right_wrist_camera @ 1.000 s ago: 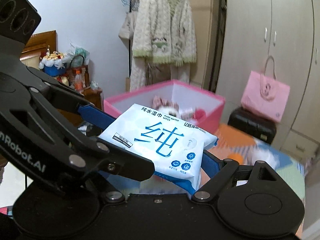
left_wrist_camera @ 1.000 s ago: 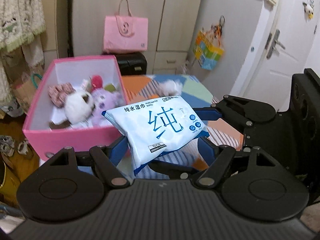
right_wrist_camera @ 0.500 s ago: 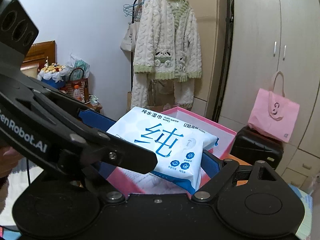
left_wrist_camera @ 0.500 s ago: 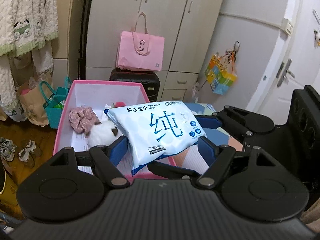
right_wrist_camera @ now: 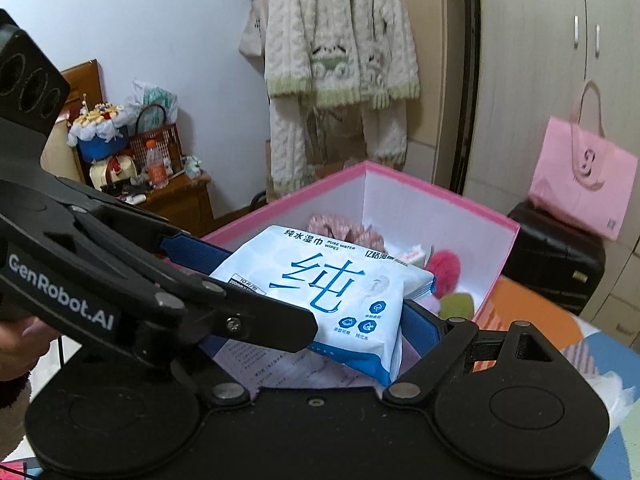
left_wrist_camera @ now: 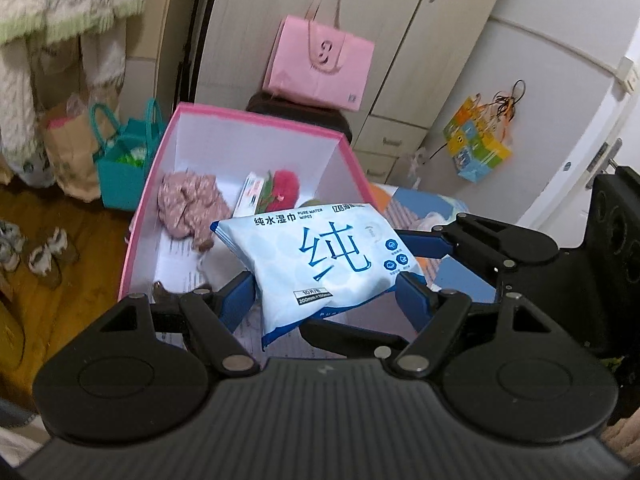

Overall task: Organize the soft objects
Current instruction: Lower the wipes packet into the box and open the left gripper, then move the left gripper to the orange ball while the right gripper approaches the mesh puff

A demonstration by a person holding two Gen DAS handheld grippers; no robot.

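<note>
Holding wipes pack [left_wrist_camera: 324,264] above pink box [left_wrist_camera: 256,114] | left gripper [left_wrist_camera: 326,292] and right gripper [right_wrist_camera: 316,280] both clamped on pack | box contents: pink cloth [left_wrist_camera: 188,208], red plush [left_wrist_camera: 284,188]

At my twelve o'clock a tall beige wardrobe [left_wrist_camera: 320,20] stands against the wall, a pink tote bag [left_wrist_camera: 320,64] resting on a black suitcase [right_wrist_camera: 556,252] before it. At nine o'clock I see wooden floor [left_wrist_camera: 60,280]; at two o'clock, a white door [left_wrist_camera: 592,128]. A cream cardigan [right_wrist_camera: 340,52] hangs beside a wooden cabinet [right_wrist_camera: 180,200].
</note>
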